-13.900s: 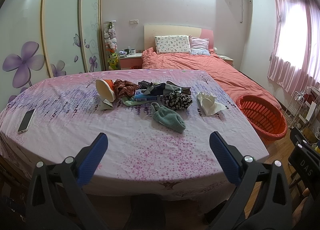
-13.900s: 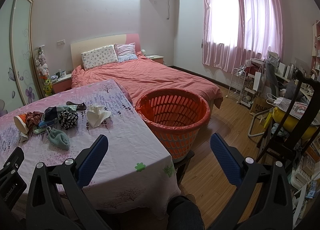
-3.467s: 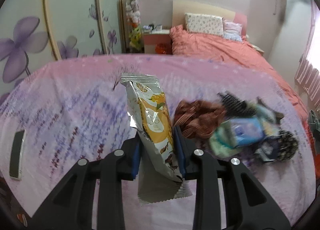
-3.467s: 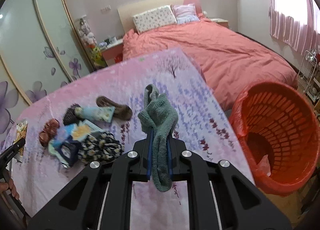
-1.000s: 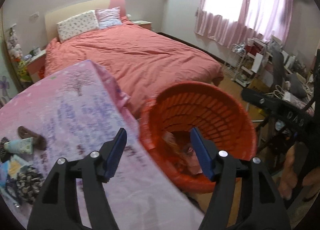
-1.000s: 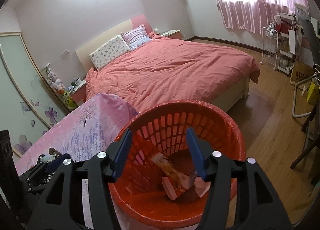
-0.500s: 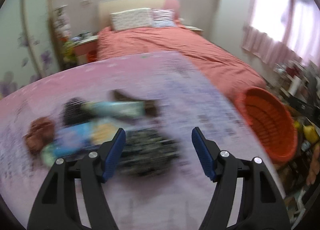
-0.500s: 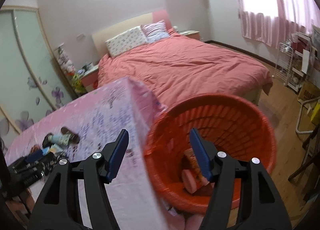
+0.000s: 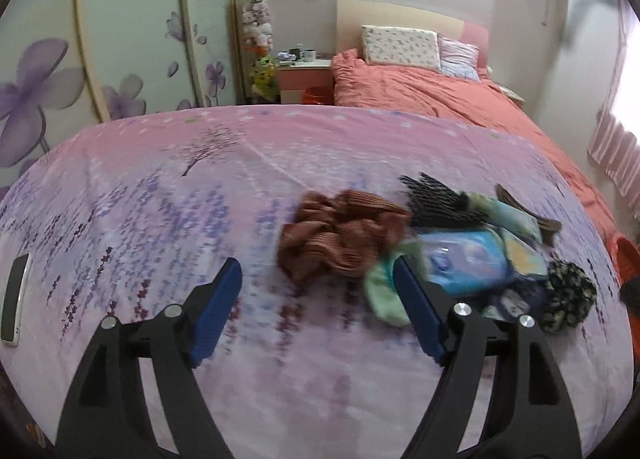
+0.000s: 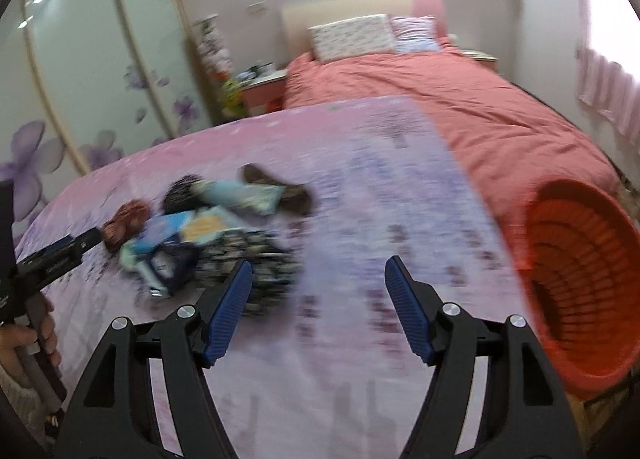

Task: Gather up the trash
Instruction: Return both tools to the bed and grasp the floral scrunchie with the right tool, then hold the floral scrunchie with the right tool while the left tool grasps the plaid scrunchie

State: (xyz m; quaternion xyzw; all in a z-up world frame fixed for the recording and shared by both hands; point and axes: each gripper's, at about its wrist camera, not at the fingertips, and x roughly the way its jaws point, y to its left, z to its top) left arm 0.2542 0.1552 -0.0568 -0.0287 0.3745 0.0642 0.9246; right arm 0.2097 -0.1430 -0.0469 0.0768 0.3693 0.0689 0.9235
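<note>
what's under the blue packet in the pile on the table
The blue packet lies on a pale green cloth, whose edge shows at its left, and on dark items at its lower right. What lies beneath its middle is covered.

Right wrist view smeared by motion: the clutter pile [image 10: 224, 227] on the bench [image 10: 360, 339] reads only as colour patches; items not tellable. Orange basket [image 10: 580, 279] off the bench's right edge, its far side cut by the frame, contents hidden. Left wrist view: phone [image 9: 14, 293] at the bench's left edge, partly clipped. Nightstand items [image 9: 298, 55] too small to identify.
</note>
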